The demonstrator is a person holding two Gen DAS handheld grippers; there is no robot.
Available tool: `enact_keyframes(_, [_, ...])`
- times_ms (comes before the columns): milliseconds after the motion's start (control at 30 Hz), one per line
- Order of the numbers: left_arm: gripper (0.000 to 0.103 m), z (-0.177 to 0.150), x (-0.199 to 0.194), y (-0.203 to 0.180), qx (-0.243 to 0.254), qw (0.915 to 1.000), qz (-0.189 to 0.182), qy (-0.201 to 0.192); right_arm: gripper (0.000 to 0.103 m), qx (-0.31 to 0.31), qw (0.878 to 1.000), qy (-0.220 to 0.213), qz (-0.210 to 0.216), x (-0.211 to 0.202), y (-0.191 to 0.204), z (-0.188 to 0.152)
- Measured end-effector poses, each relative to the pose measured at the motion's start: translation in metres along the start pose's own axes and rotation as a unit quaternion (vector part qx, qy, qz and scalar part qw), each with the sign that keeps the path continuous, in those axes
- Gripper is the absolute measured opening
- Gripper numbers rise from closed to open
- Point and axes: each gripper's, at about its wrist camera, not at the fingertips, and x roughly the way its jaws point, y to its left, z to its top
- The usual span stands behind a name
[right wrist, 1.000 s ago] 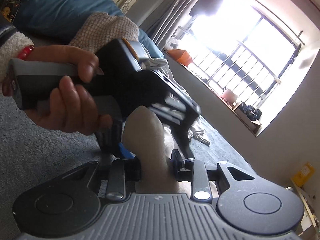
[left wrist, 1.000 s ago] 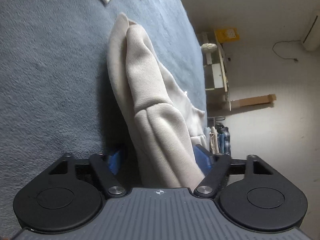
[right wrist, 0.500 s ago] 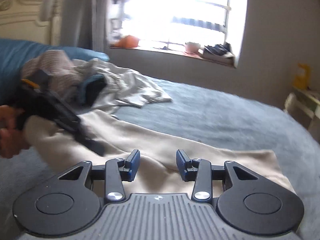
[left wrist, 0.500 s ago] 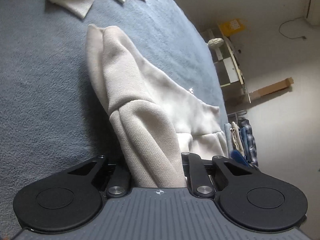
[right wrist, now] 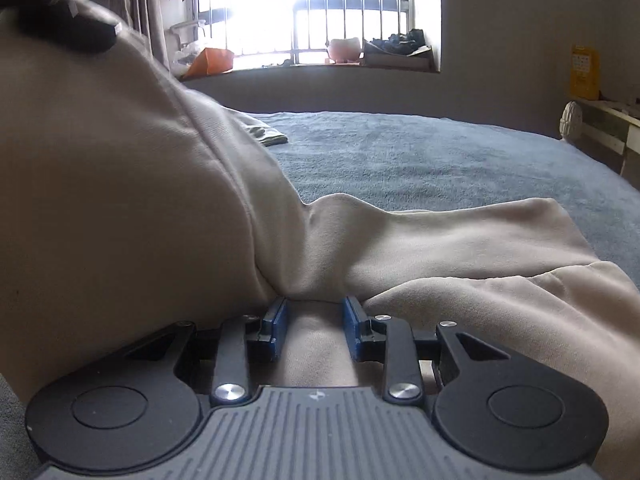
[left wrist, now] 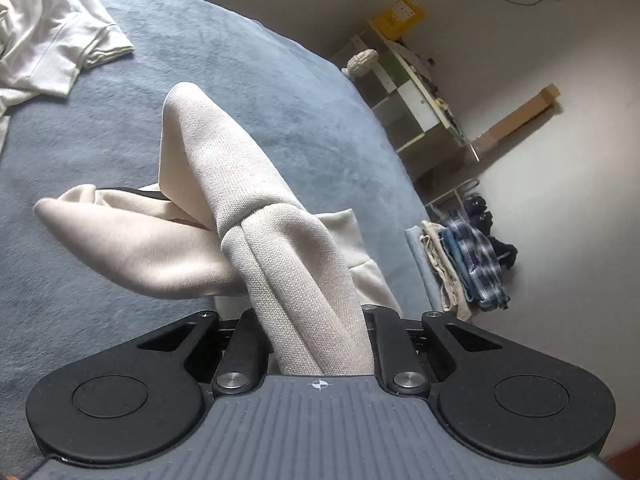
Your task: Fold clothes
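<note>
A beige knit garment (left wrist: 248, 184) lies on the blue bed cover (left wrist: 280, 80). One ribbed end of it rises straight into my left gripper (left wrist: 312, 320), which is shut on that end; the cloth hides the pads. In the right wrist view the same garment (right wrist: 120, 200) hangs high on the left, and its lower part stretches flat to the right. A fold of it fills the gap between the blue pads (right wrist: 276, 320) of my right gripper (right wrist: 314, 320), whose jaws are closing on it. The dark shape at the top left is the other gripper (right wrist: 76, 28).
White clothes (left wrist: 44, 40) lie crumpled at the far left of the bed. Folded clothes (left wrist: 464, 264) are stacked past the bed's right edge, with a shelf (left wrist: 416, 96) behind them. A barred window (right wrist: 320, 8) with a cluttered sill faces the right gripper.
The left gripper shut on the ribbed end and lifted it, so the garment now folds over itself. The right gripper let go, swung across the bed, and now has cloth between its pads again.
</note>
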Motion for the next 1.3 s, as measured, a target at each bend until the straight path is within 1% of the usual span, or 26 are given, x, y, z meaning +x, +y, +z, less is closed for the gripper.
enact_keyframes(133, [0.012,0.005,0.026,-0.028,0.005,0.9998,0.013,0.016,0.031,0.013,1.000,-0.007,0.009,-0.004,-0.004,-0.002])
enact_keyframes(233, [0.012,0.007,0.043,-0.044,0.009,0.9995,0.021,0.022,0.031,0.039,0.999,-0.009,0.023,-0.011,-0.015,-0.002])
enact_keyframes(300, [0.012,0.008,0.057,-0.056,0.021,0.9991,0.027,0.024,0.031,0.065,0.997,-0.011,0.032,-0.023,-0.029,-0.002])
enact_keyframes(367, [0.015,0.009,0.077,-0.071,0.038,0.9981,0.037,0.031,0.031,0.113,0.992,-0.020,0.049,-0.044,-0.051,-0.008])
enact_keyframes(400, [0.017,0.009,0.089,-0.077,0.046,0.9974,0.042,0.038,0.031,0.151,0.986,-0.027,0.063,-0.057,-0.066,-0.015])
enact_keyframes(433, [0.020,0.007,0.102,-0.082,0.053,0.9965,0.046,0.046,0.031,0.199,0.976,-0.035,0.081,-0.068,-0.084,-0.025])
enact_keyframes(467, [0.029,0.006,0.117,-0.086,0.060,0.9951,0.049,0.061,0.031,0.255,0.960,-0.044,0.102,-0.077,-0.103,-0.036])
enact_keyframes(500, [0.035,0.004,0.134,-0.090,0.067,0.9932,0.052,0.080,0.031,0.313,0.940,-0.055,0.124,-0.083,-0.121,-0.048])
enact_keyframes(533, [0.039,0.001,0.150,-0.092,0.071,0.9909,0.063,0.096,0.031,0.372,0.914,-0.069,0.146,-0.086,-0.137,-0.061])
enact_keyframes(600, [0.049,-0.004,0.177,-0.097,0.076,0.9856,0.088,0.122,0.031,0.472,0.855,-0.093,0.193,-0.085,-0.159,-0.084])
enact_keyframes(633, [0.052,-0.005,0.187,-0.099,0.077,0.9834,0.098,0.132,0.029,0.516,0.822,-0.104,0.216,-0.083,-0.168,-0.095])
enact_keyframes(667, [0.056,-0.007,0.198,-0.101,0.078,0.9809,0.108,0.142,0.026,0.552,0.792,-0.113,0.236,-0.082,-0.175,-0.106])
enact_keyframes(767, [0.066,-0.002,0.204,-0.111,0.077,0.9795,0.109,0.150,0.023,0.608,0.732,-0.130,0.277,-0.079,-0.186,-0.130])
enact_keyframes(800, [0.066,0.000,0.203,-0.114,0.076,0.9803,0.105,0.149,0.023,0.629,0.707,-0.138,0.291,-0.078,-0.189,-0.139])
enact_keyframes(867, [0.067,0.005,0.198,-0.124,0.070,0.9829,0.094,0.142,0.025,0.671,0.653,-0.154,0.315,-0.076,-0.194,-0.155])
enact_keyframes(900, [0.067,0.007,0.194,-0.129,0.067,0.9844,0.086,0.138,0.025,0.683,0.636,-0.161,0.321,-0.075,-0.195,-0.160])
enact_keyframes(967, [0.067,0.010,0.186,-0.138,0.067,0.9880,0.055,0.128,0.026,0.692,0.623,-0.165,0.325,-0.074,-0.197,-0.165])
enact_keyframes(1000, [0.067,0.011,0.180,-0.142,0.072,0.9888,0.045,0.123,0.026,0.695,0.619,-0.166,0.325,-0.074,-0.197,-0.166])
enact_keyframes(1067, [0.067,0.010,0.168,-0.151,0.088,0.9893,0.030,0.113,0.026,0.697,0.618,-0.166,0.324,-0.074,-0.195,-0.167])
enact_keyframes(1100, [0.067,0.008,0.159,-0.155,0.104,0.9882,0.025,0.109,0.026,0.698,0.617,-0.166,0.324,-0.074,-0.195,-0.167])
enact_keyframes(1133, [0.068,0.003,0.151,-0.159,0.129,0.9853,0.030,0.107,0.027,0.699,0.616,-0.165,0.323,-0.074,-0.195,-0.168])
enact_keyframes(1200, [0.068,-0.010,0.133,-0.162,0.185,0.9762,0.049,0.101,0.029,0.704,0.613,-0.164,0.321,-0.073,-0.196,-0.168])
enact_keyframes(1300, [0.068,-0.037,0.101,-0.151,0.265,0.9567,0.087,0.082,0.036,0.712,0.606,-0.167,0.311,-0.074,-0.198,-0.167])
